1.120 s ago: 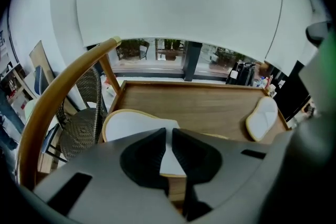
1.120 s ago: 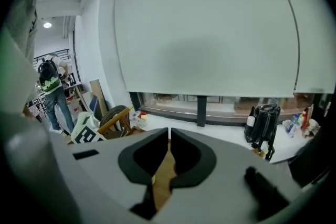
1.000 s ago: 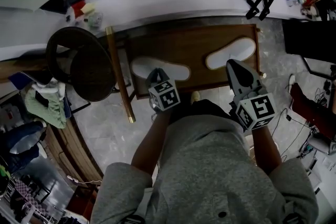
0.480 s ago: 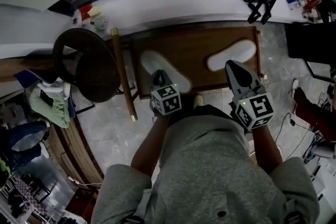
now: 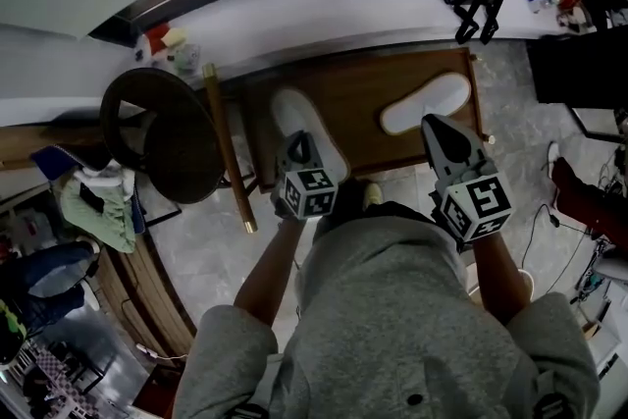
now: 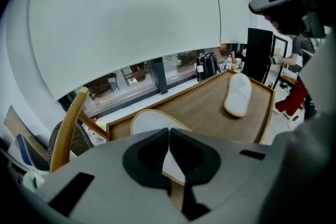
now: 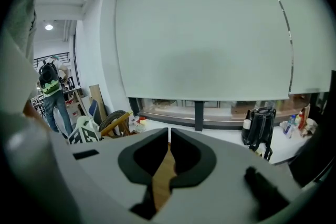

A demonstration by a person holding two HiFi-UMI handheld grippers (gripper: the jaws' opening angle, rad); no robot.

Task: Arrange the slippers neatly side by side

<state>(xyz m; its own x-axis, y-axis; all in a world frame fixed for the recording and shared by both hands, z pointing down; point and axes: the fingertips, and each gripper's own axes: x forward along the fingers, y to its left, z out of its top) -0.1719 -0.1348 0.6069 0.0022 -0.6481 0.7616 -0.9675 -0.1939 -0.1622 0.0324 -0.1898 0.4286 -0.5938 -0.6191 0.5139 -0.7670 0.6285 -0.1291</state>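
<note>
L tool (image 5: pixel 298 147) over near end of left slipper (image 5: pixel 292 113); other slipper (image 5: pixel 429 103) apart on table (image 5: pixel 358 93), R tool (image 5: pixel 439 125) near it.

Soft daylight from the window band (image 7: pixel 236 107) — heavy fisheye curving, dark vignetted corners, mild blur.

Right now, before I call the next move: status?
Left gripper shut on near slipper, at its end; right gripper shut, empty. Other slipper on table right side, apart, not parallel. Nothing between them.
</note>
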